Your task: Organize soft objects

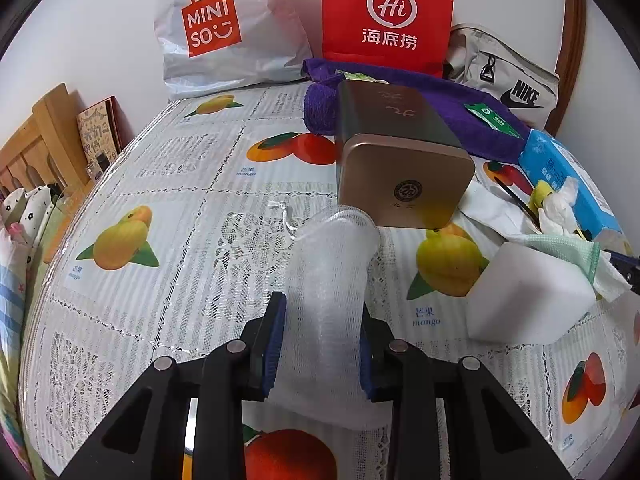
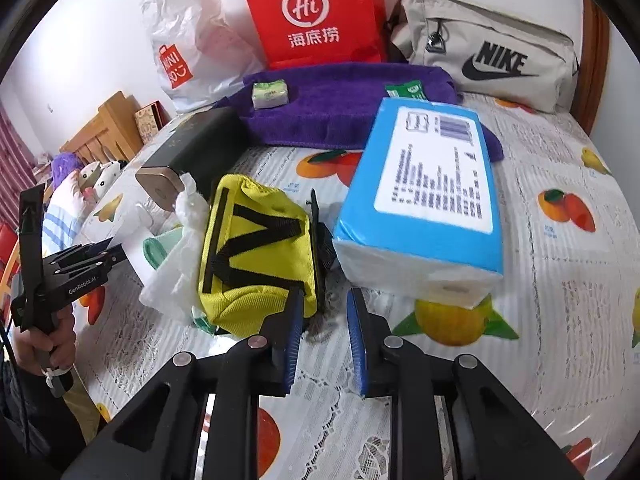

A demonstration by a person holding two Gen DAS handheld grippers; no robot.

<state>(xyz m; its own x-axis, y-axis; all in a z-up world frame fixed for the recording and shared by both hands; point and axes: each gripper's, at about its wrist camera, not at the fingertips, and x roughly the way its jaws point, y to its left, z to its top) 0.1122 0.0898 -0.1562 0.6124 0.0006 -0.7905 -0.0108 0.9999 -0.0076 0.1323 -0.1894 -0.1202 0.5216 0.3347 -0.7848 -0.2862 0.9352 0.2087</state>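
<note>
In the left wrist view my left gripper point(image 1: 322, 312) stands around a white mesh pouch point(image 1: 332, 280) that lies on the fruit-print tablecloth point(image 1: 160, 200); the blue pads press its sides. A white sponge block point(image 1: 528, 296) lies to its right. In the right wrist view my right gripper point(image 2: 323, 308) is open a little, with nothing firmly between its fingers. A grey fuzzy bit point(image 2: 326, 316) shows in the gap. A yellow pouch point(image 2: 260, 252) lies just left of it, a blue tissue pack point(image 2: 428, 192) just right. The left gripper point(image 2: 76, 268) shows at the far left.
A gold tin point(image 1: 400, 152) lies behind the mesh pouch. A purple towel point(image 2: 344, 100), a red bag point(image 2: 316, 12), a Miniso bag point(image 1: 224, 28) and a Nike bag point(image 2: 488, 48) stand at the back. Crumpled tissue point(image 2: 180, 264) and a green cloth point(image 1: 568, 248) lie between the grippers.
</note>
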